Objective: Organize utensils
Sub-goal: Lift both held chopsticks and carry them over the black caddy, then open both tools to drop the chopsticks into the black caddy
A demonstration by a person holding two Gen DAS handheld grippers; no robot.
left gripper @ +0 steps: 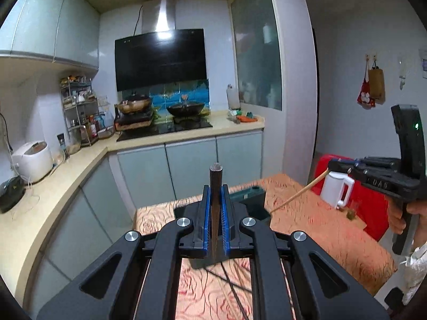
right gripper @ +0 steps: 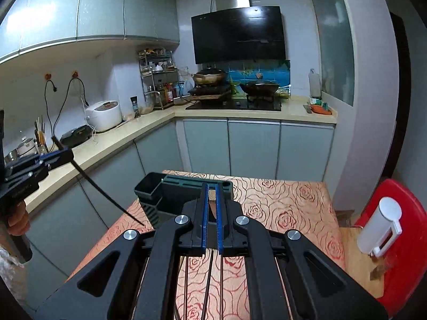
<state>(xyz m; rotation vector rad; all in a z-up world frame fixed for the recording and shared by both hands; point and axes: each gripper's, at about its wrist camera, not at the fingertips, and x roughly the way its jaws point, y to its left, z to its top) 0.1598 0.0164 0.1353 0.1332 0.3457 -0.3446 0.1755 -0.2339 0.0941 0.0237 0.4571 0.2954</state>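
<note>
Grey-green cabinets: run under a pale L-shaped counter along the far and left walls.
Range hood: black glass panel on the far wall, above two woks on the stove.
Table: covered with an orange rose-patterned cloth; several dark chopsticks lie on it close under the right wrist camera.
Red chair: just beside the table's right edge.
Utensil holder: dark green, slotted, with an open bin on its left side; it stands on the table's far left part, just beyond both sets of fingertips.
White kettle: on the chair side, at the table's right.
Rice cooker: white, on the left counter, well apart from the table.
Left gripper: blue pads clenched on a dark chopstick, which stands upright between them, its blunt top above the fingertips and its thin end hanging down toward the cloth, clear of it.
Right gripper: pads clenched on a light bamboo chopstick; from the left wrist view it slants down and leftward out of the jaws, its tip over the table near the holder.
Hand: a person's fingers wrap the right gripper's handle, with a white sleeve below.
</note>
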